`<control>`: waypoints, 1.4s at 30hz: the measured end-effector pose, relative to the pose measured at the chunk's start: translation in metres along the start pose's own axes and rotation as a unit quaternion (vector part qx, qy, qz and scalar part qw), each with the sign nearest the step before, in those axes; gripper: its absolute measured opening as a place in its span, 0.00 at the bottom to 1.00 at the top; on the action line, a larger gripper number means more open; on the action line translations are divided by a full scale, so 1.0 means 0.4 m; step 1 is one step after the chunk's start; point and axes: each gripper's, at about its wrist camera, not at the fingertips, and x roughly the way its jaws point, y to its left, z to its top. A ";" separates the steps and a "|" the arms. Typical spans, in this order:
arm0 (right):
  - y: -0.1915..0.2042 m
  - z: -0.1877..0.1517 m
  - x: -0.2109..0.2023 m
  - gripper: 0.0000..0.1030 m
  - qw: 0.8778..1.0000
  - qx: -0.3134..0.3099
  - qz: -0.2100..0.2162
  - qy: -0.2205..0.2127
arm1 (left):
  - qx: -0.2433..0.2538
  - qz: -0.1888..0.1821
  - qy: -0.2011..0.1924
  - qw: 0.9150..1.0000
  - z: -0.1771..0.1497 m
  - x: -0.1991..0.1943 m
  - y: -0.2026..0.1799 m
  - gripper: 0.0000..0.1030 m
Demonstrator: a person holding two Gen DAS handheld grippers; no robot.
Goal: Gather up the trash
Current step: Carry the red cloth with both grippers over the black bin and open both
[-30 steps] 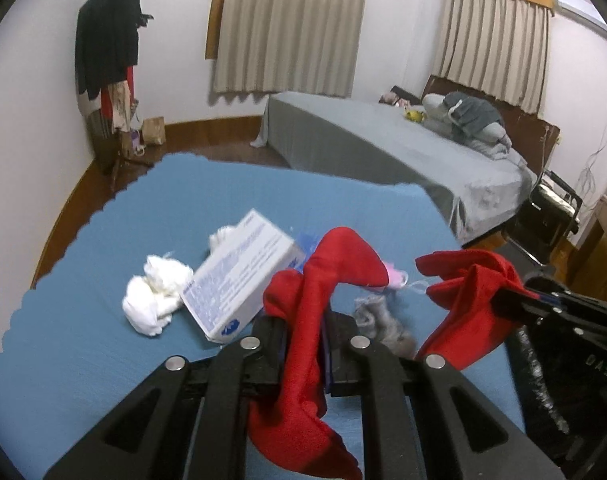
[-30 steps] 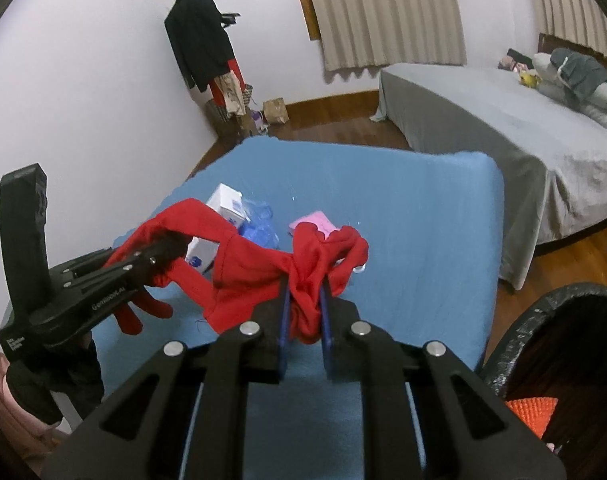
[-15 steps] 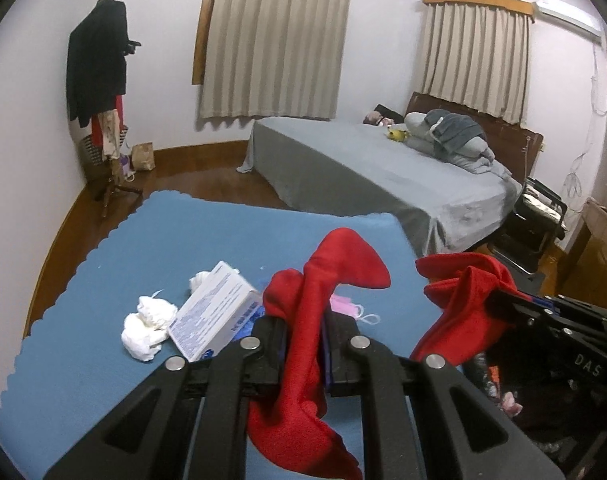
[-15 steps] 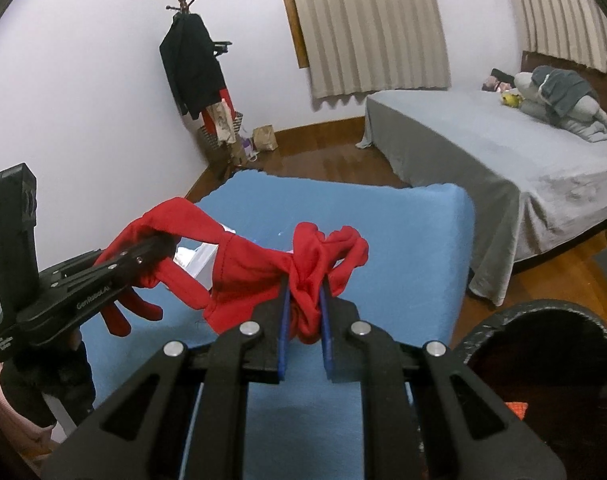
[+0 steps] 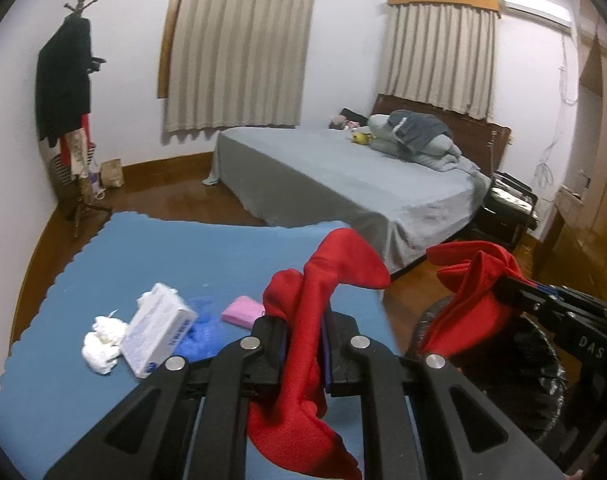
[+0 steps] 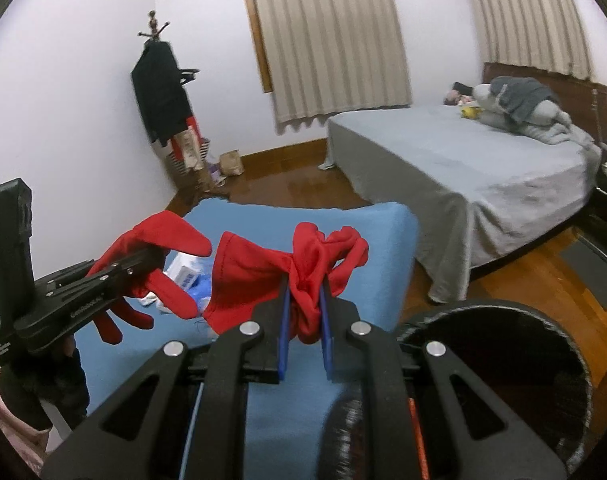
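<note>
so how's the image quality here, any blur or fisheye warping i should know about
Left wrist view: strong fisheye bowing of the curtains and dark vignette corners; the red cloth in the left hand-held gripper is fairly sharp. Right wrist view: same warping, the bed looks soft and smeared, the black bin interior is too dark to read.

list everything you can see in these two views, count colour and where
red glove: 1, red, stretched in the air between both grippers
blue mat: 1, blue, on the floor
white box: 1, white with blue print, on the mat
crumpled tissue: 1 clump, white, on the mat, left of the box
blue plastic: 1, blue, on the mat beside the box
pink packet: 1, pink, on the mat
trash bin: 1, black, right of the mat
bed: 1, grey cover, behind the mat
coat rack: 1, dark clothes, left corner
left gripper: 1, black, shut on the glove
right gripper: 1, black, shut on the glove
</note>
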 end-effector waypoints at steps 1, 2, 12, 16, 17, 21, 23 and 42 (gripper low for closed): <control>-0.018 -0.004 -0.012 0.12 1.000 0.003 -0.008 -0.001 | 0.005 -0.007 -0.001 1.000 0.003 0.002 -0.017 0.12; -0.031 -0.008 -0.020 0.12 1.000 0.006 -0.015 -0.002 | 0.007 -0.012 -0.002 1.000 0.004 0.002 -0.030 0.12; -0.171 -0.068 -0.098 0.12 0.996 0.037 -0.083 -0.006 | 0.041 -0.075 0.000 0.996 0.015 0.032 -0.186 0.12; -0.215 -0.087 -0.118 0.12 0.994 0.048 -0.103 -0.004 | 0.054 -0.102 0.010 0.993 0.009 0.057 -0.253 0.12; -0.224 -0.093 -0.125 0.12 0.993 0.051 -0.107 -0.004 | 0.057 -0.106 0.012 0.993 0.006 0.060 -0.262 0.12; -0.264 -0.116 -0.144 0.12 0.990 0.062 -0.123 -0.001 | 0.067 -0.127 0.021 0.989 -0.001 0.085 -0.317 0.12; -0.278 -0.127 -0.150 0.12 0.989 0.065 -0.130 0.001 | 0.071 -0.135 0.026 0.988 -0.004 0.097 -0.339 0.12; -0.381 -0.202 -0.163 0.15 0.978 0.111 -0.173 0.021 | 0.103 -0.198 0.090 0.971 -0.041 0.231 -0.493 0.17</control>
